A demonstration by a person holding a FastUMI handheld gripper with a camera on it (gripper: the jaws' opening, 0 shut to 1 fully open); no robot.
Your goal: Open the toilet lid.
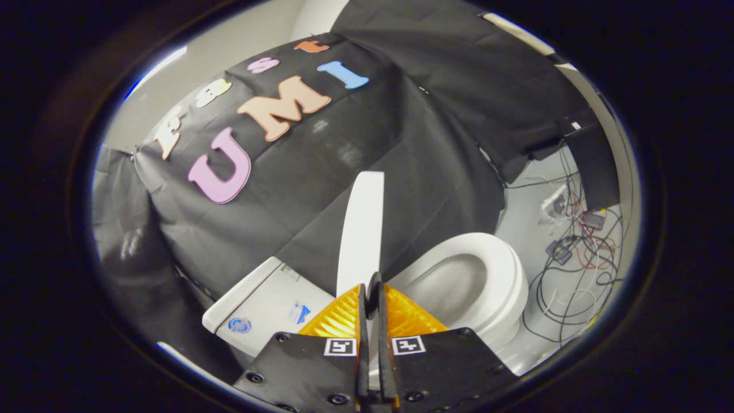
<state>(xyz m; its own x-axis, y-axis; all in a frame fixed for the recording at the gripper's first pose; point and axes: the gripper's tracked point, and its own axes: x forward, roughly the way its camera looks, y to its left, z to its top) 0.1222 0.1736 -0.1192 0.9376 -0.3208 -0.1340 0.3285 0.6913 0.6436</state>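
Your gripper (371, 287) pinches the lid (361, 229), raised edge-on between tank (258, 304) and seat (493, 275). It looks near upright; let go too early and it may slam onto the seat.

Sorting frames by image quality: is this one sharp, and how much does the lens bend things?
Gripper view: mostly sharp, evenly lit, no strong glare; the fisheye bows the raised lid and the seat; the tool, shut on the lid's edge, looks slightly soft up close; the floor cables stay legible.
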